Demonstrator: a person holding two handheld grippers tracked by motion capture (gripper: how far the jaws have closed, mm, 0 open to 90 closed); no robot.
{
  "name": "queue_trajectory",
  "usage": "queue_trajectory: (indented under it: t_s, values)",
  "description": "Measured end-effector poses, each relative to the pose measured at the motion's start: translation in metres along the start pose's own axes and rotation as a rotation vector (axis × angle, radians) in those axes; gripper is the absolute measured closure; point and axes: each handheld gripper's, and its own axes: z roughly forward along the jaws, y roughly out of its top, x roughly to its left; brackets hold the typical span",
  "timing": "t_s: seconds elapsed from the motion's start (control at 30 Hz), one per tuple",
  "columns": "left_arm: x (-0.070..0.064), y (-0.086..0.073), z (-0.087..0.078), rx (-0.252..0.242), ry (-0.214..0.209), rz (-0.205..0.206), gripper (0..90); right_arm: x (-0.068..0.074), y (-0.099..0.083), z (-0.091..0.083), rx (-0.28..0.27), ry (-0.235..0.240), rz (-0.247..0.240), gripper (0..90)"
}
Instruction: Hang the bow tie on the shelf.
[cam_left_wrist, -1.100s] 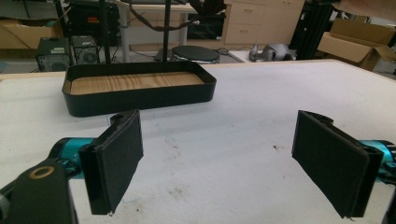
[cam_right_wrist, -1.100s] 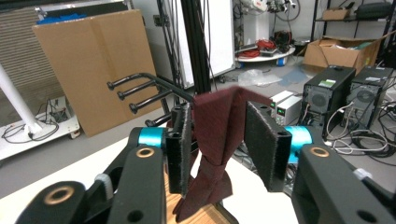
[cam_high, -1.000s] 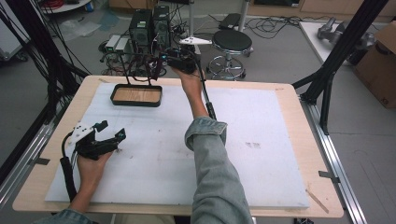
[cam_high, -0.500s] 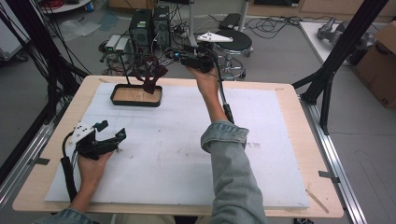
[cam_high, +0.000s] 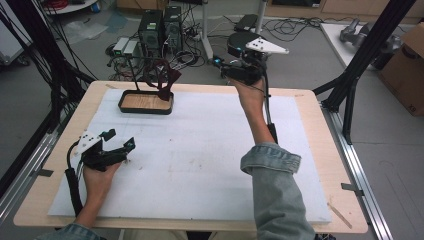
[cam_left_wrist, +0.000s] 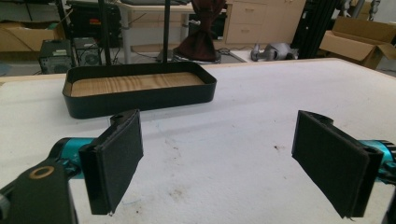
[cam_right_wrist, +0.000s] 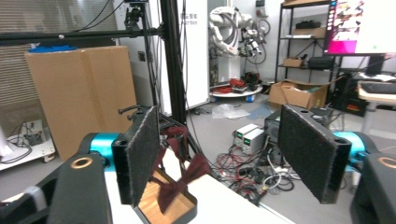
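Right gripper now higher, perhaps beyond table edge.

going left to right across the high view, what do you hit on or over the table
left gripper → black tray → dark red bow tie → right gripper

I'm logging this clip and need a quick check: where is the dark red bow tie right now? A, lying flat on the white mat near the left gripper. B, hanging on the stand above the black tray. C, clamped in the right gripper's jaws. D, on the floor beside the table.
B: the dark red bow tie hangs on the thin stand over the black tray, and the right gripper is open and apart from it.
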Motion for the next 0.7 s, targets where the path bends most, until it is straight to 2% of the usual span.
queue_trajectory:
  t_s: [0.03, 0.1, 0.17, 0.2, 0.23, 0.27, 0.5, 0.57, 0.6, 0.7]
  values:
    - [0.000, 0.000, 0.000, 0.001, 0.001, 0.001, 16.7, 0.000, 0.000, 0.000, 0.000, 0.000, 0.000, 28.4]
    - [0.000, 0.000, 0.000, -0.002, 0.002, 0.001, 16.7, -0.001, 0.001, -0.019, -0.010, -0.015, -0.009, 25.3]
    - [0.000, 0.000, 0.000, -0.002, 0.001, 0.003, 16.6, -0.002, 0.000, -0.026, -0.013, -0.021, -0.014, 24.5]
    - [0.000, 0.000, 0.000, -0.002, 0.001, 0.003, 16.6, -0.002, -0.001, -0.038, -0.012, -0.034, -0.014, 22.1]
    - [0.000, 0.000, 0.000, -0.003, 0.001, 0.002, 16.6, -0.002, -0.001, -0.038, -0.012, -0.034, -0.014, 22.1]
    - [-0.001, 0.001, 0.000, -0.001, 0.001, 0.001, 16.7, -0.002, -0.003, -0.050, -0.020, -0.045, -0.020, 21.6]
    - [-0.004, 0.001, 0.001, 0.004, -0.003, 0.013, 16.6, -0.001, -0.011, -0.093, -0.033, -0.090, -0.036, 18.5]
    - [-0.003, 0.001, 0.001, 0.006, -0.003, 0.012, 16.6, -0.001, -0.013, -0.099, -0.031, -0.098, -0.037, 18.0]
    - [-0.003, 0.001, 0.001, 0.006, -0.002, 0.012, 16.6, -0.002, -0.017, -0.111, -0.030, -0.111, -0.043, 17.8]
    - [-0.003, 0.001, 0.000, 0.006, 0.000, 0.013, 16.7, -0.003, -0.021, -0.121, -0.023, -0.125, -0.037, 16.6]
